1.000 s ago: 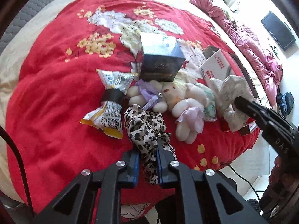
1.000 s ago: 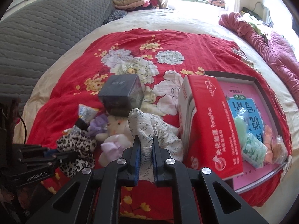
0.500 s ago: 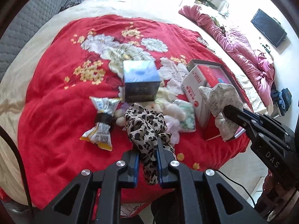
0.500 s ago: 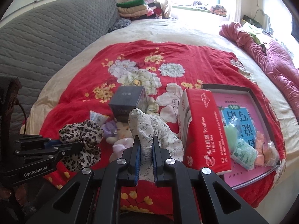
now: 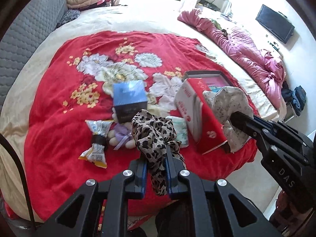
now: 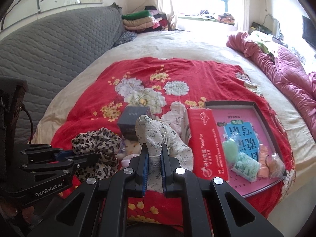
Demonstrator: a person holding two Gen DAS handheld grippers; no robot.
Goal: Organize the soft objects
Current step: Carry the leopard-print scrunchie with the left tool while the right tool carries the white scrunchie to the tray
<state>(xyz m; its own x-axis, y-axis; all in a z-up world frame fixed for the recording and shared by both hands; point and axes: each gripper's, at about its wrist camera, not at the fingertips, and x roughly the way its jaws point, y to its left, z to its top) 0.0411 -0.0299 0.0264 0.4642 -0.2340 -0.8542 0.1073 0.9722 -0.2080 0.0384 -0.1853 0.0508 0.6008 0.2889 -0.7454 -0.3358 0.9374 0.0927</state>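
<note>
left gripper (image 5: 156,167): matte black body showing two angular arms with triangular cut-outs, blue pads lining the inner faces of both fingers, four round silver screws sitting in a row across the arms. seen from the right wrist view, its side is carrying white "genrobot.ai" lettering; a thin black cable (image 6: 27,118) is looping behind it.

right gripper (image 6: 154,164): same black build, blue pads, four silver screws. from the left wrist view its flank is showing small silver screws and white letters "das".

the person is not showing clearly in either view.
</note>
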